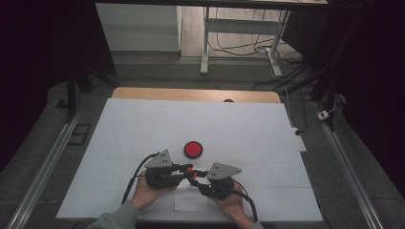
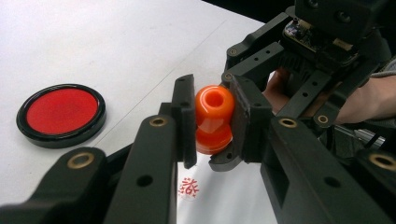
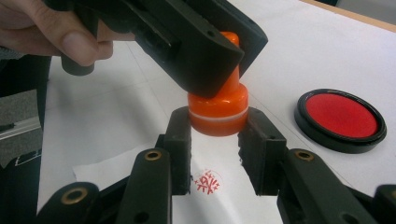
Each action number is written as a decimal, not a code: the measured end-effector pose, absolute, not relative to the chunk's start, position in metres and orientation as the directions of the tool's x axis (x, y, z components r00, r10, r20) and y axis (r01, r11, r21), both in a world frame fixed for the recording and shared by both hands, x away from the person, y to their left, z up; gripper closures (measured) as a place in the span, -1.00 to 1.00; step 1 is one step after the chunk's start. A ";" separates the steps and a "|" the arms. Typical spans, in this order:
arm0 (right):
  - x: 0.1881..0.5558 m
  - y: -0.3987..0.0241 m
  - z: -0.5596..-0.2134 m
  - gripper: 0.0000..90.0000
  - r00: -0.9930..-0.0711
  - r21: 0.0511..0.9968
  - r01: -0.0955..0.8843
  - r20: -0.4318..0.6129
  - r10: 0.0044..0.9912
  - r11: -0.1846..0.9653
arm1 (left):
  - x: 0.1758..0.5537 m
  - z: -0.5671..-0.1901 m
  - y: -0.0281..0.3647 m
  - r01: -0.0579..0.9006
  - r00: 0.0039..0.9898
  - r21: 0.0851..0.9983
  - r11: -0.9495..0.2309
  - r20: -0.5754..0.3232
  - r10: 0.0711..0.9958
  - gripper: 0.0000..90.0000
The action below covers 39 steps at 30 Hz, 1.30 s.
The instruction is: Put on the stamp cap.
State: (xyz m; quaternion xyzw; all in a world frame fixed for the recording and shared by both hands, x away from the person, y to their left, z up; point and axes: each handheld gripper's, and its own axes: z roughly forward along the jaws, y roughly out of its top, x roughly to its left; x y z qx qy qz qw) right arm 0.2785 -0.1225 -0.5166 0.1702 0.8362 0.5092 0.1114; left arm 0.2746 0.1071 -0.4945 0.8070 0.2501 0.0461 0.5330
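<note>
An orange stamp [image 1: 190, 169] with a round knob and a wider base hangs just above a white paper slip [image 1: 190, 201] near the table's front edge. My left gripper [image 2: 215, 100] is shut on the stamp [image 2: 214, 116] at its knob. My right gripper [image 3: 218, 125] is shut on the stamp's base [image 3: 218, 112], coming from the opposite side. In the high view the left gripper [image 1: 187, 168] and the right gripper [image 1: 194, 177] meet tip to tip at the stamp. A red round print [image 3: 208, 181] shows on the paper under the stamp.
A round red ink pad [image 1: 193, 149] in a black case lies open on the white table cover [image 1: 143, 124], just beyond the grippers; it is the ink pad [image 2: 60, 112] at my left gripper's left and the ink pad [image 3: 341, 116] at my right gripper's right.
</note>
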 end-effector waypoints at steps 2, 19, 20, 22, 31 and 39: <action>0.278 -0.123 -0.517 0.43 -0.917 0.889 0.171 -0.015 0.400 0.424 | 0.275 -0.495 0.107 0.355 0.871 0.883 -0.308 -0.192 0.452 0.62; 0.275 -0.120 -0.517 0.44 -0.910 0.875 0.153 -0.056 0.411 0.458 | 0.275 -0.499 0.105 0.383 0.860 0.871 -0.307 -0.215 0.463 0.63; 0.275 -0.120 -0.517 0.44 -0.909 0.871 0.150 -0.065 0.412 0.468 | 0.274 -0.499 0.104 0.385 0.859 0.869 -0.310 -0.214 0.466 0.63; 0.275 -0.119 -0.518 0.44 -0.909 0.873 0.146 -0.067 0.410 0.466 | 0.274 -0.499 0.104 0.387 0.858 0.868 -0.311 -0.215 0.467 0.63; 0.273 -0.120 -0.514 0.44 -0.908 0.866 0.135 -0.087 0.410 0.482 | 0.272 -0.500 0.103 0.383 0.857 0.873 -0.301 -0.215 0.468 0.63; 0.274 -0.120 -0.515 0.44 -0.915 0.863 0.137 -0.078 0.396 0.487 | 0.271 -0.500 0.103 0.383 0.857 0.873 -0.302 -0.213 0.469 0.63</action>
